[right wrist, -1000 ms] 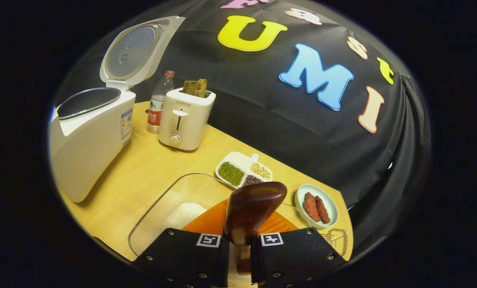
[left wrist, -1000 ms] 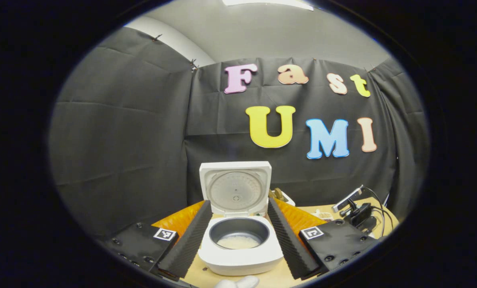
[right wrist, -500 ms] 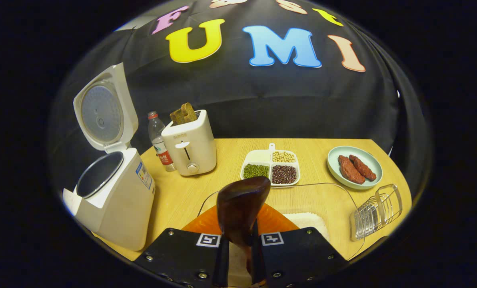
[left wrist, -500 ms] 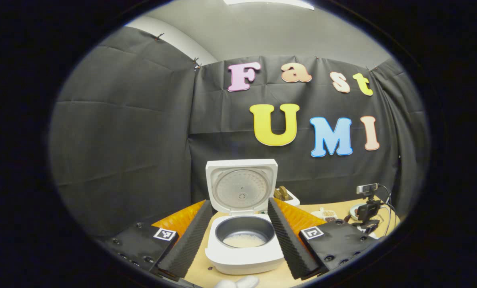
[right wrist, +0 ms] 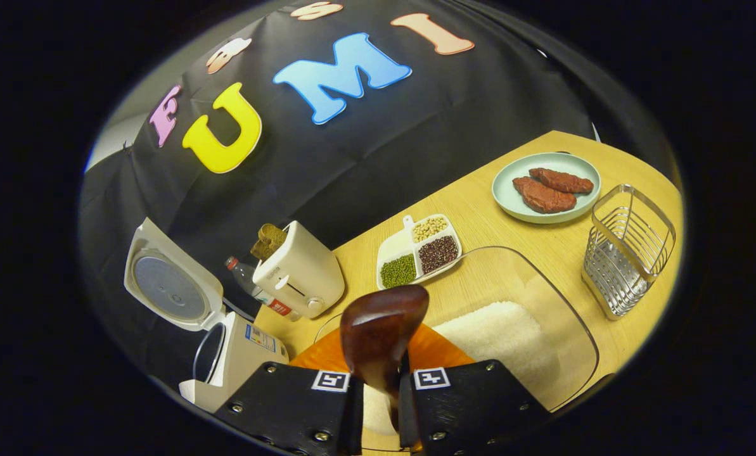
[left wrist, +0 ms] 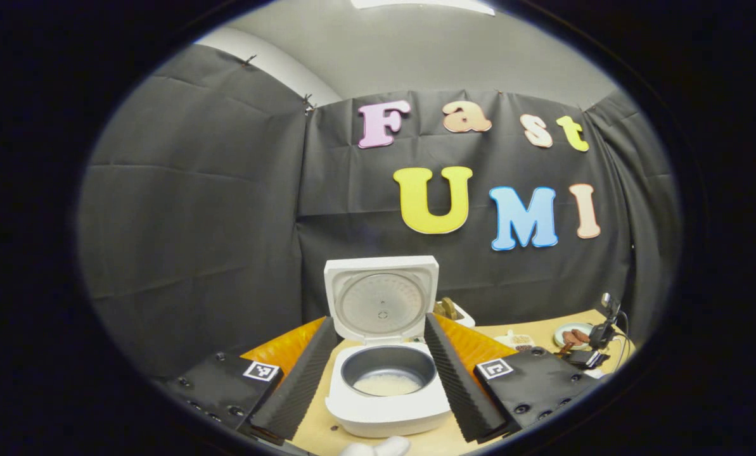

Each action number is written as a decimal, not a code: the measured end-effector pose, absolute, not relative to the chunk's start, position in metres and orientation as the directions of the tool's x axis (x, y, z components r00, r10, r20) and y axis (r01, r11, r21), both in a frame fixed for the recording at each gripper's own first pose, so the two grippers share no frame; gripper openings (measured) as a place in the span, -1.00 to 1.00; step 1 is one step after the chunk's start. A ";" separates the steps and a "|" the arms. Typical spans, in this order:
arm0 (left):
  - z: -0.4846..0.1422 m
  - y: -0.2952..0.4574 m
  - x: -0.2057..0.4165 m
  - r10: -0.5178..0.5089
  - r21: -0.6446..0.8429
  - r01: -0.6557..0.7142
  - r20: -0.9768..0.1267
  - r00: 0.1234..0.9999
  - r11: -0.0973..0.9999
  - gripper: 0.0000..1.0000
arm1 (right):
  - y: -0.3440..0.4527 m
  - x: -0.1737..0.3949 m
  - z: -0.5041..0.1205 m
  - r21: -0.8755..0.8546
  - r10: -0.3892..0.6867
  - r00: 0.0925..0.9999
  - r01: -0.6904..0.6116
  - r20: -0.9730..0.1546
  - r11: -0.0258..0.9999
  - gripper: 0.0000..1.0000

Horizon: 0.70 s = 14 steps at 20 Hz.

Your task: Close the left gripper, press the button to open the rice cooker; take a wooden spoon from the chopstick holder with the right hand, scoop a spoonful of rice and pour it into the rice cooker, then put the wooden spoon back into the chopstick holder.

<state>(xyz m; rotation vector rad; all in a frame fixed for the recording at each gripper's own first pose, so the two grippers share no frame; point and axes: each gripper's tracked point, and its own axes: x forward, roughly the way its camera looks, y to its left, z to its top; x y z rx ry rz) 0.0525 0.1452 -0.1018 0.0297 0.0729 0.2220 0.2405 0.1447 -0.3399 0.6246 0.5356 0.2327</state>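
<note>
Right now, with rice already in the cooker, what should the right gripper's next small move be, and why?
Probably carry the wooden spoon toward the wire chopstick holder. The right gripper grips the spoon, its bowl looks empty, and the rice cooker stands open with rice inside.

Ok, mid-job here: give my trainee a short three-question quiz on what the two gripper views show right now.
1. True or false: the rice cooker lid is shut.
2. What does the right gripper hold?
A. wooden spoon
B. water bottle
C. plate
3. Fill in: the wire chopstick holder stands beside the glass dish of ____.

Key
1. False: the lid stands open and rice lies in the pot.
2. A, both fingers clamp its handle.
3. rice.
</note>
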 end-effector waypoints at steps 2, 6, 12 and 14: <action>-0.101 0.144 0.052 0.217 0.039 -0.215 -0.069 0.974 0.976 0.95 | 0.141 0.241 -0.340 0.649 0.367 0.842 -0.027 -0.395 0.760 -0.55; -0.097 0.141 0.055 0.211 0.053 -0.208 -0.061 0.976 0.977 0.96 | 0.133 0.242 -0.344 0.715 0.362 0.853 0.020 -0.377 0.698 -0.55; -0.087 0.140 0.057 0.201 0.058 -0.198 -0.055 0.978 0.978 0.96 | 0.116 0.245 -0.320 0.831 0.353 0.888 0.054 -0.294 0.554 -0.56; -0.082 0.140 0.057 0.198 0.059 -0.195 -0.049 0.979 0.979 0.96 | 0.111 0.248 -0.310 0.873 0.348 0.902 0.059 -0.255 0.485 -0.56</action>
